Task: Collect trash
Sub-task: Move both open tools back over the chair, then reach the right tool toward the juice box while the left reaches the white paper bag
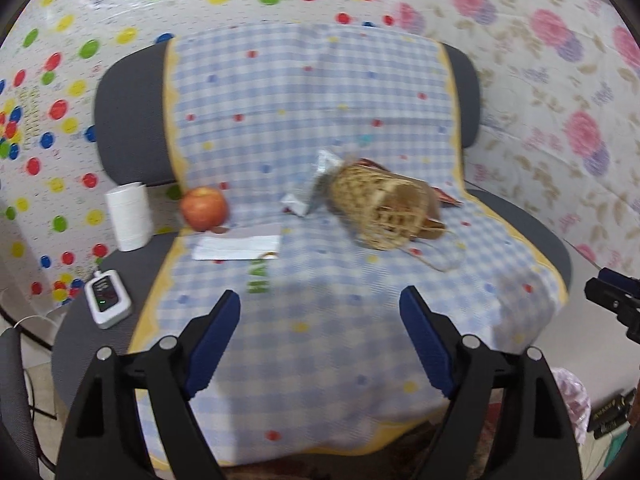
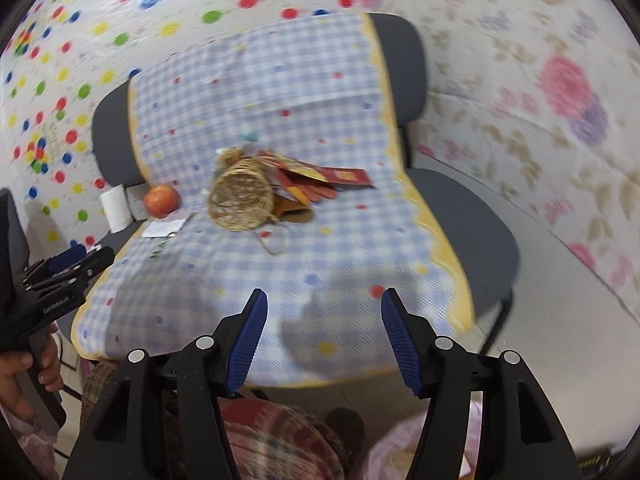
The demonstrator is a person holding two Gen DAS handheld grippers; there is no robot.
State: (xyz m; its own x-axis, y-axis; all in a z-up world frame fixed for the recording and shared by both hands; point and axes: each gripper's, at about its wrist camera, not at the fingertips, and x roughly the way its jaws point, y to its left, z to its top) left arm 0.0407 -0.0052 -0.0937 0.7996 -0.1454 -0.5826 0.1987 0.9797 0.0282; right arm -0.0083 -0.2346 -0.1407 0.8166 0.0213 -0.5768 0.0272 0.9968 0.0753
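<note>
A wicker basket (image 1: 384,208) lies on its side on the checked cloth of a chair; it also shows in the right wrist view (image 2: 242,200). A crumpled silver-white wrapper (image 1: 310,188) lies at its left. Red and orange packets (image 2: 324,182) lie behind it. A flat white paper wrapper (image 1: 238,248) lies in front of an apple (image 1: 204,208). My left gripper (image 1: 320,308) is open and empty, above the cloth's front part. My right gripper (image 2: 324,310) is open and empty, near the chair's front edge.
A white paper roll (image 1: 129,216) and a small white device (image 1: 107,298) sit on the chair's left side. A pink plastic bag (image 1: 572,400) lies on the floor at lower right. Patterned sheets cover the walls behind the chair (image 1: 128,120).
</note>
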